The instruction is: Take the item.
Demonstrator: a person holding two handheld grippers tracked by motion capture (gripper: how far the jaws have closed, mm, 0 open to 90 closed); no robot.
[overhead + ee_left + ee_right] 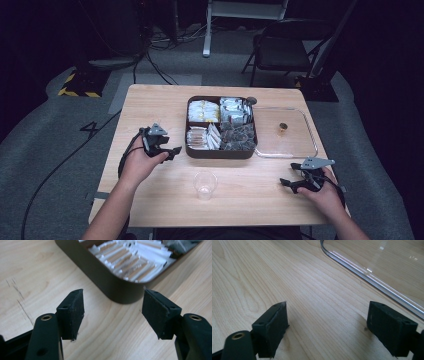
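Left gripper (167, 151) sits low over the wooden table (150, 105), jaws spread wide and empty, aimed at the near-left corner of the dark compartment tray (220, 152). Its white sachets (132, 263) lie side by side. Right gripper (290, 184), jaws wide too, points left, near the clear lid (312, 145). A clear plastic cup (205, 184) stands upright between them.
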